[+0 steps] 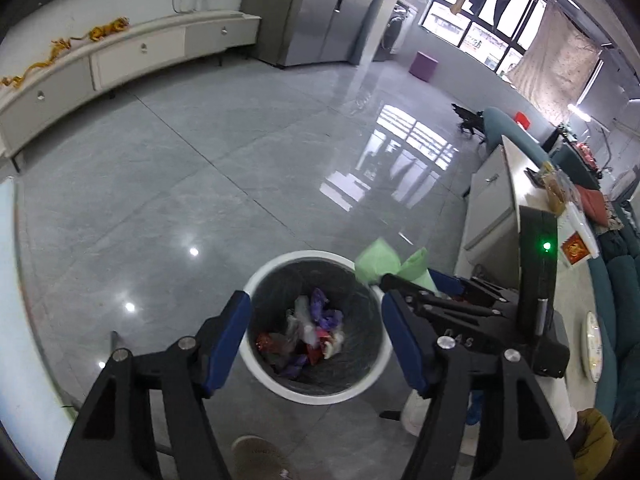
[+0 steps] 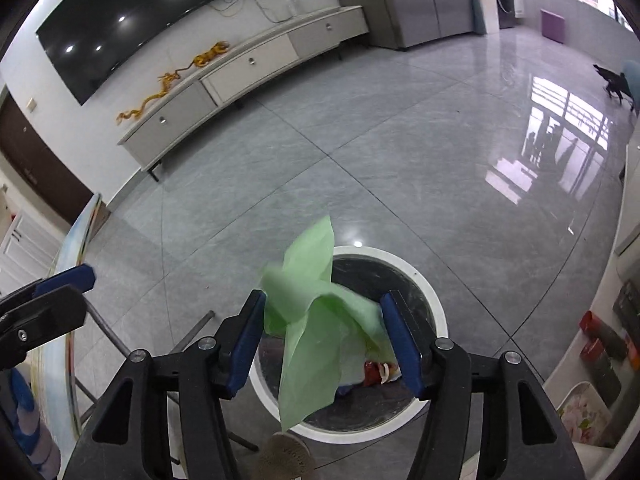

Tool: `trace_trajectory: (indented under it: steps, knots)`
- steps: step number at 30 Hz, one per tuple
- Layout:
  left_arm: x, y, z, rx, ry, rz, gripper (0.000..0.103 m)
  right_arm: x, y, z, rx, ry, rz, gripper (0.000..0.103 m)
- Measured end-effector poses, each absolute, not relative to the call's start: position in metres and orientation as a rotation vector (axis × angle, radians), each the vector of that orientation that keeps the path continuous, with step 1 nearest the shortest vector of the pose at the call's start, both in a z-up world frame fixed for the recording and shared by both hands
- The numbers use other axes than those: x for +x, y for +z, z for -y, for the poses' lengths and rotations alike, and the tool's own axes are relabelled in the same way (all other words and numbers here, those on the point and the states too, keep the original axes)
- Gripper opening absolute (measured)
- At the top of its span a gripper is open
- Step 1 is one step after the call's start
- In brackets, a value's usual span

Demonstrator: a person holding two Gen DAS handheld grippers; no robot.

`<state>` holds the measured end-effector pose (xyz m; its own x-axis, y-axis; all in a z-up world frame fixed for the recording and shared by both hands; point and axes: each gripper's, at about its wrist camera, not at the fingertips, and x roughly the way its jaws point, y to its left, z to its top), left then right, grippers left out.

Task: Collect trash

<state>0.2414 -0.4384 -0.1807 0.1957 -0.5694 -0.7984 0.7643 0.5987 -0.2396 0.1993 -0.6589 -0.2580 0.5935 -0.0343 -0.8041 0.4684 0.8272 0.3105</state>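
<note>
Bin (image 1: 316,390), white-rimmed and lined in black, stood on the grey tiled floor (image 1: 200,168) right below both our tools. In it lay crumpled wrappers (image 1: 310,332), purple, red and clear, heaped at the bottom.

We held the left tool (image 1: 316,340) over the bin with its blue pads spread wide and nothing between them. In the left view the pads framed the bin's mouth.

We held the right tool (image 2: 322,340) above the bin's near rim, its pads also spread apart. A green bag (image 2: 310,320) hung between them, crumpled and blurred, its lower flap trailing down over the rim. Whether either pad touched it we could not tell; the gap was wider than the bag. In the left view the same bag (image 1: 380,262) showed at the bin's far right edge, just ahead of the right tool (image 1: 416,284).

A white bench (image 1: 516,172) with small clutter stood to the right. A low cabinet (image 2: 248,68) ran along the far wall under a dark screen (image 2: 140,12).
</note>
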Motion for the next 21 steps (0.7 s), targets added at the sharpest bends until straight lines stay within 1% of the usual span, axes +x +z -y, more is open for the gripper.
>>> trace_trajectory:
  steps: [4, 8, 13, 17, 21]
  knots:
    - [0.241, -0.167, 0.418, 0.212, -0.894, -0.964, 0.066, 0.199, -0.254, 0.649, 0.509, -0.332, -0.900, 0.064]
    - [0.237, -0.144, 0.388, 0.217, -0.820, -0.894, 0.066, 0.197, -0.242, 0.636, 0.506, -0.340, -0.878, 0.065]
    - [0.224, -0.113, 0.337, 0.239, -0.700, -0.776, 0.067, 0.202, -0.208, 0.597, 0.451, -0.272, -0.816, 0.067]
    - [0.215, -0.096, 0.287, 0.211, -0.592, -0.717, 0.071, 0.210, -0.172, 0.548, 0.387, -0.190, -0.753, 0.069]
    - [0.208, -0.080, 0.233, 0.202, -0.470, -0.656, 0.073, 0.218, -0.140, 0.494, 0.311, -0.103, -0.697, 0.075]
